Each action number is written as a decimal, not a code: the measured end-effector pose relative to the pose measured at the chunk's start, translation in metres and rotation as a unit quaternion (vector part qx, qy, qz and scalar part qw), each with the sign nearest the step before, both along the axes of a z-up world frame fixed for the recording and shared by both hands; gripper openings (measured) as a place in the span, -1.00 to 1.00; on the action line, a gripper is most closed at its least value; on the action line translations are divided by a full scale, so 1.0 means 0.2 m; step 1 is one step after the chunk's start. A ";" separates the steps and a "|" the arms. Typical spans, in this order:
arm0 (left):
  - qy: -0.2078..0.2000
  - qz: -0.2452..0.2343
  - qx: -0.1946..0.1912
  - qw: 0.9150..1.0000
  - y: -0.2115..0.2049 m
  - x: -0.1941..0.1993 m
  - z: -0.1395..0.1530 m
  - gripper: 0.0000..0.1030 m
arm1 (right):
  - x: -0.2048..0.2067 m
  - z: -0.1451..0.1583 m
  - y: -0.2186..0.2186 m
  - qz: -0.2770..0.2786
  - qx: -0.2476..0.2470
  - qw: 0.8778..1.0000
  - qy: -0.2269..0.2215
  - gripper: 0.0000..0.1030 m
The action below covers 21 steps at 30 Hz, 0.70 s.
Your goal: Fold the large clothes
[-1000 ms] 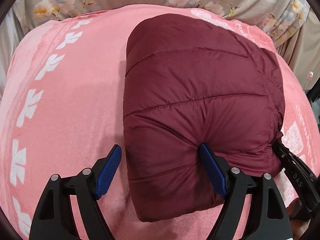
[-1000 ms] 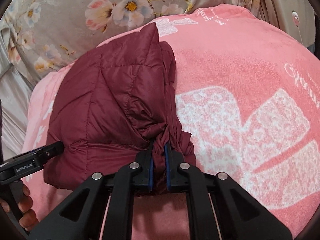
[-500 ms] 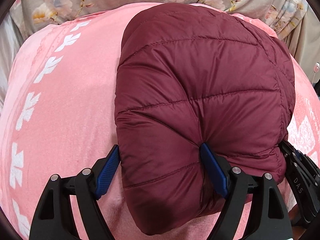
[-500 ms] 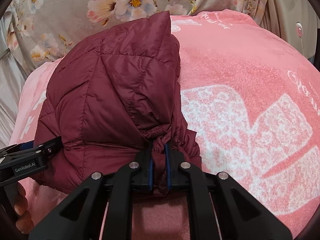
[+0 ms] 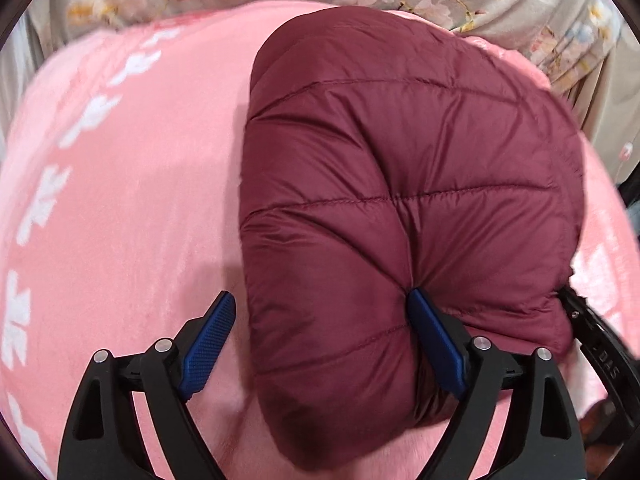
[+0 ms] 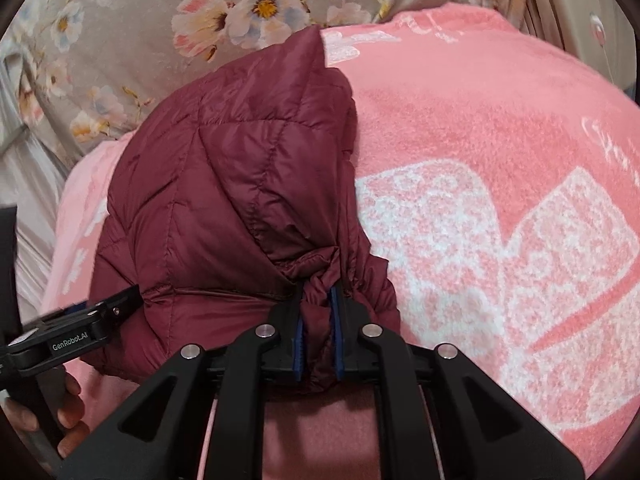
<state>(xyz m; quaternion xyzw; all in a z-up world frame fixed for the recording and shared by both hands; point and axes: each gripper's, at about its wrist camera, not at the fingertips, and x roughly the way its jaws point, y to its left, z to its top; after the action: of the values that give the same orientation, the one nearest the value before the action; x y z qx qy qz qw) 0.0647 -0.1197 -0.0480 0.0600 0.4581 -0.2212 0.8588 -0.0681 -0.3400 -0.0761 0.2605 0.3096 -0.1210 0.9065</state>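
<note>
While the right gripper (image 6: 318,324) pinches a bunched fold of the maroon puffer jacket (image 6: 232,208) between jaws that have just eased slightly apart, the left gripper (image 5: 324,344) stands spread wide around the jacket's near corner, its right pad dented into the padding and its left pad just clear. Folded into a thick bundle, the jacket lies on a pink blanket (image 5: 120,200) with white patterns, and a grey flowered cloth (image 6: 160,20) hangs beyond at twelve o'clock. Only the right view shows "GenRobot.AI" on the other tool at eight o'clock and fingers (image 6: 68,416) on its handle.
</note>
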 end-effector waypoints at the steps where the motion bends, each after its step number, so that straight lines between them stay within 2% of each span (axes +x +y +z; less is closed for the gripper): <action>1: 0.007 -0.001 -0.007 1.000 0.04 0.01 0.03 0.56 | -0.03 0.03 -0.03 -0.007 0.011 1.000 -0.004 -0.63; 2: 0.002 0.002 -0.014 1.000 0.09 0.00 0.09 0.54 | -0.05 0.06 -0.04 -0.014 0.014 1.000 -0.008 -0.38; 3: -0.011 0.006 -0.018 1.000 0.12 0.00 0.15 0.52 | -0.09 0.13 -0.08 -0.027 0.012 0.999 -0.022 -0.29; 6: -0.064 0.021 -0.032 0.997 0.20 0.02 0.36 0.52 | -0.10 0.32 -0.15 -0.036 0.012 0.998 -0.056 -0.21; 7: -0.075 0.024 -0.037 0.996 0.21 0.05 0.43 0.52 | -0.09 0.38 -0.17 -0.035 0.018 0.997 -0.069 -0.12; 8: -0.084 0.027 -0.045 0.995 0.20 0.09 0.50 0.52 | -0.05 0.46 -0.20 -0.035 0.026 0.995 -0.086 0.05; 12: -0.089 0.035 -0.059 0.994 0.09 0.25 0.65 0.53 | 0.15 0.65 -0.22 -0.029 0.015 0.993 -0.112 0.27; 16: -0.078 0.035 -0.061 0.994 -0.09 0.44 0.68 0.54 | 0.43 0.66 -0.26 -0.022 0.022 0.997 -0.078 0.28; 21: -0.049 0.030 -0.036 0.998 -0.25 0.59 0.55 0.54 | 0.62 0.49 -0.31 -0.025 0.049 0.998 -0.017 0.27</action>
<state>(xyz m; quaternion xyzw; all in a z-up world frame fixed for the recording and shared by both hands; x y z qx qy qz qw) 0.1823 -0.1695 0.0621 0.0260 0.4089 -0.2081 0.8881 0.0568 -0.4023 0.0218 0.3138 0.2929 -0.1237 0.8947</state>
